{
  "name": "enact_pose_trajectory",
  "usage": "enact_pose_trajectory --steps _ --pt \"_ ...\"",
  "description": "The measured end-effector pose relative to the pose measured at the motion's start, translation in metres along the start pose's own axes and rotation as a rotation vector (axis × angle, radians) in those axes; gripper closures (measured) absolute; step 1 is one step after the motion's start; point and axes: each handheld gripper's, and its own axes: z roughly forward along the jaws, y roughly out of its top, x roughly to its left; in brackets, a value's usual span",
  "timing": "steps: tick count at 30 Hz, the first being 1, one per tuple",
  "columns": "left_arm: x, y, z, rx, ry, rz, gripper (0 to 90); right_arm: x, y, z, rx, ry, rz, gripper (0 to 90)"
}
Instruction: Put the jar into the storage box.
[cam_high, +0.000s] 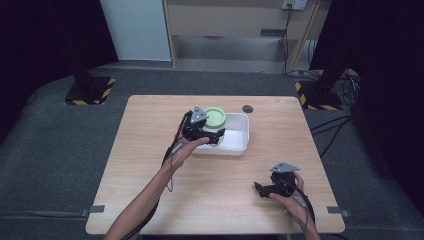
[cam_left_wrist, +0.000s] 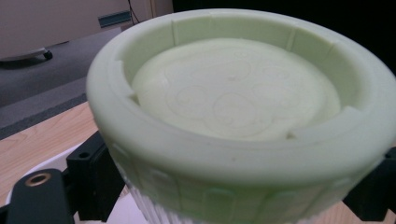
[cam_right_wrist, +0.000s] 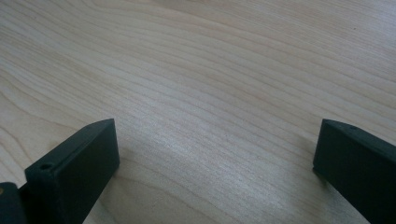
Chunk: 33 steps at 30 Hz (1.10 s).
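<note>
Light wooden table (cam_high: 150, 190) standing on grey carpet, with dark curtains at either side and a pale wooden cabinet (cam_high: 235, 30) beyond; two black stand bases with yellow-and-black hazard tape (cam_high: 90, 92) rest on the floor past the far corners.

Nearest the person, the right gripper (cam_high: 261, 189) is held low over the near right part of the table, its grey three-cornered plate uppermost and its tips pointing toward the table's left. In the right gripper view its two black jaws stand wide apart with only bare wood grain between them; nothing is held.

Farther in, near the table's centre, the left hand (cam_high: 182, 152) holds the left gripper (cam_high: 212, 131) at the near left edge of a white rectangular tray (cam_high: 240, 137). Its jaws are closed on the ribbed side wall of a pale green round lid (cam_high: 216, 117), which is carried above the tray's left end. In the left gripper view the lid (cam_left_wrist: 233, 98) lies with its hollow side facing the camera, showing a raised rim with notches and a faint embossed pattern on the inner face; black jaw parts press against it at both lower corners.

Beyond the tray, a small dark round object (cam_high: 247, 108) lies on the table near the far edge, well apart from both grippers; its kind cannot be told.
</note>
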Motion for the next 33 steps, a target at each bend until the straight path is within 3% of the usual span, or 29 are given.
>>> enact_pose_trajectory --steps 19,33 --pt "0.012 -0.01 0.029 0.006 0.038 -0.004 10.2 0.0 0.0 0.0 0.001 0.0 0.001 0.2" --pt "0.021 -0.023 0.048 0.007 0.074 -0.038 10.2 0.0 0.0 0.0 -0.001 0.0 -0.001 0.2"
